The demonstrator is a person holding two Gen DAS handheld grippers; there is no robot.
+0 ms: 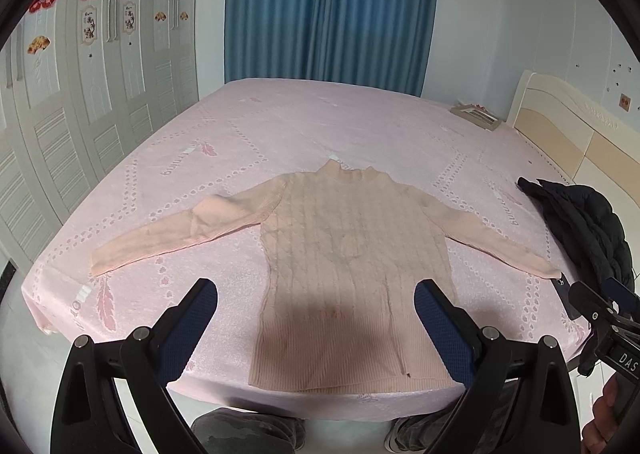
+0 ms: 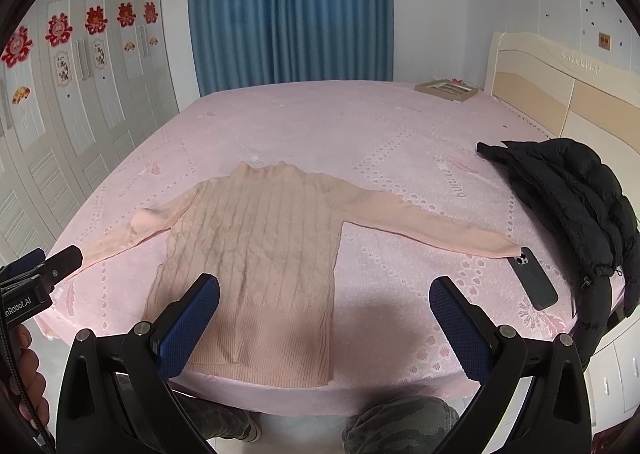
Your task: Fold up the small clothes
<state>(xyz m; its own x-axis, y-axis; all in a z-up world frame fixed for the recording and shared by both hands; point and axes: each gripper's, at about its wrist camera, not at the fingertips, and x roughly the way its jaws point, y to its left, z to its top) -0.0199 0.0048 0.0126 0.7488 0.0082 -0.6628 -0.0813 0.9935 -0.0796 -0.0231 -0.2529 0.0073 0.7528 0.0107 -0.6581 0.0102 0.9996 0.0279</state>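
A small pink cable-knit sweater (image 1: 352,254) lies flat on the pink bed (image 1: 320,126), collar away from me, hem at the near edge, both sleeves spread outward. It also shows in the right wrist view (image 2: 260,250). My left gripper (image 1: 316,294) is open and empty, held above the sweater's hem. My right gripper (image 2: 324,290) is open and empty, above the hem's right side and the bedsheet (image 2: 400,158). Each gripper shows at the edge of the other's view: the right one (image 1: 600,314), the left one (image 2: 48,270).
A black puffer jacket (image 2: 580,206) lies at the bed's right edge, with a dark phone (image 2: 534,278) beside the right sleeve cuff. A flat framed box (image 2: 446,88) sits at the far corner near the headboard (image 2: 560,86). Wardrobe left, blue curtain behind.
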